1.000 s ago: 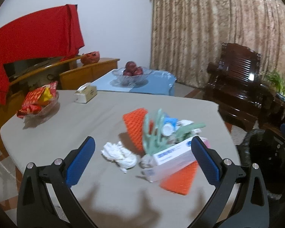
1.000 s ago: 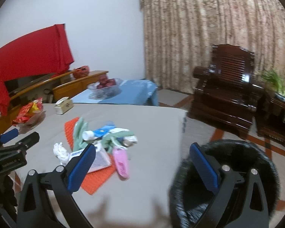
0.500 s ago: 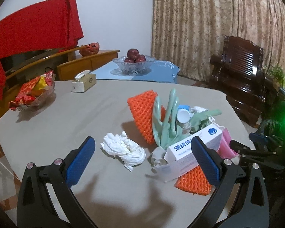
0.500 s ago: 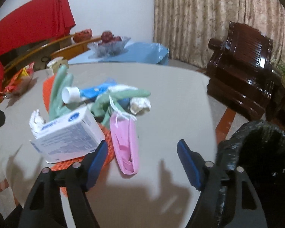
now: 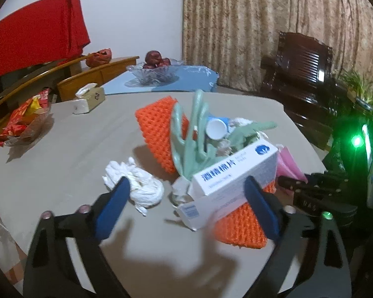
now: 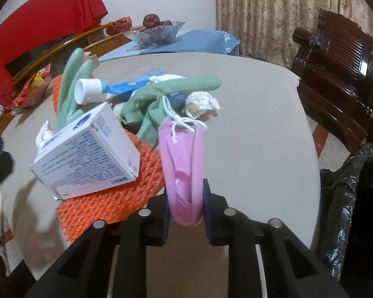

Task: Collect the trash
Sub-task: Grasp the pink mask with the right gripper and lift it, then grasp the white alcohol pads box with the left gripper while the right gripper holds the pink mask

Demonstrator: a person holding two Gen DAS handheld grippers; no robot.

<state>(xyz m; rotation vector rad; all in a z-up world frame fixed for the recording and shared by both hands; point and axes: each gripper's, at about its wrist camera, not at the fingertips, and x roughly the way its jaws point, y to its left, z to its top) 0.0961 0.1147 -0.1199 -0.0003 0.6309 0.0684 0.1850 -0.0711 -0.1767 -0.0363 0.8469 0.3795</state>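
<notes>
Closing on the pink mask [image 6: 182, 171], the right tongs [image 6: 185, 209] have their two blue pads pressed on both sides of its near end; the mask is soft mesh-like fabric, folded long, with white cords [image 6: 184, 121] knotted at its far end. The left tongs [image 5: 186, 204] are also closing but stand wide, with nothing squeezed: the tissue [image 5: 136, 186] lies by the left pad and the box [image 5: 232, 176] by the right pad, and whether the pads touch them cannot be told.

The trash lies in one heap on the round desk [image 6: 256, 114], which has a smooth grey-beige top. In the heap there are:
- one white cardboard box with blue print, rectangular, tilted on the net;
- one orange foam net [image 5: 159, 129], a sheet with a raised diamond pattern, bent up at the far side;
- two pale green rubber gloves [image 6: 161, 92], with scaly texture on the fingers;
- one blue and white tube [image 6: 99, 90] with a round white cap;
- crumpled white tissues, soft and wrinkled: one at the left side of the heap, one [image 6: 202, 103] at the far side.

A bin lined with a shiny black bag [image 6: 348, 193] stands beside the desk on the right. Farther on the desk there is one tissue box [image 5: 88, 99] and one dish of red snack packets [image 5: 22, 124].
</notes>
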